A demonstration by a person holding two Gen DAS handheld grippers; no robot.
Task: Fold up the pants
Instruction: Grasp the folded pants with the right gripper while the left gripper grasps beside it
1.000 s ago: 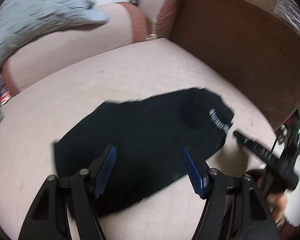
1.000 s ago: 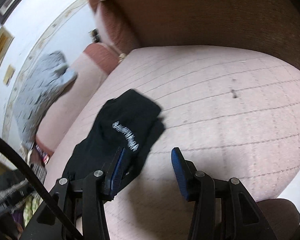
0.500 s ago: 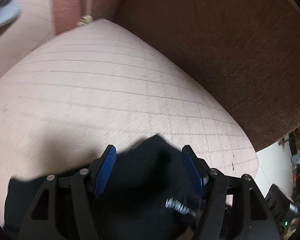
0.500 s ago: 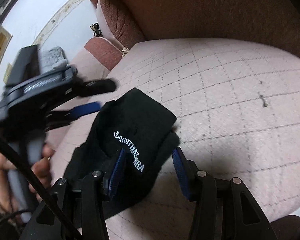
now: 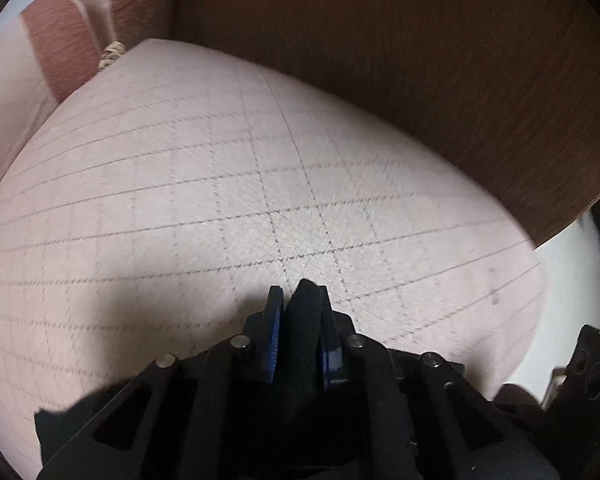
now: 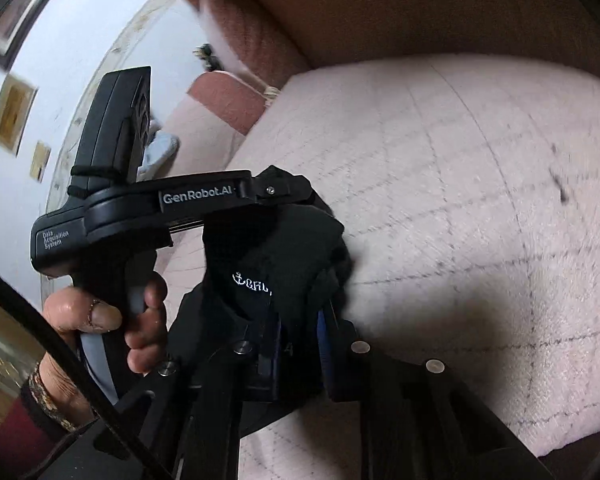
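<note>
Pants (image 6: 284, 256): black, soft, light knit, bunched on the pink sofa seat (image 5: 260, 168). Left gripper (image 5: 298, 300) jaws closing, pinching a ridge of cloth; right gripper (image 6: 300, 332) also closing, pinching the fold w/ white lettering. Floppy stuff, prob sags & slips between grips, so best to take thick hems/edges, not single layers.

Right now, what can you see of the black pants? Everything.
The black pants are a soft, matte knit, bunched and folded on the pink quilted sofa cushion. White lettering with a small anchor shows on the upper layer. The left gripper is closing on a raised fold of cloth, and the right gripper is closing on the edge near the lettering. The rest of the garment lies behind the grippers, largely hidden.
</note>
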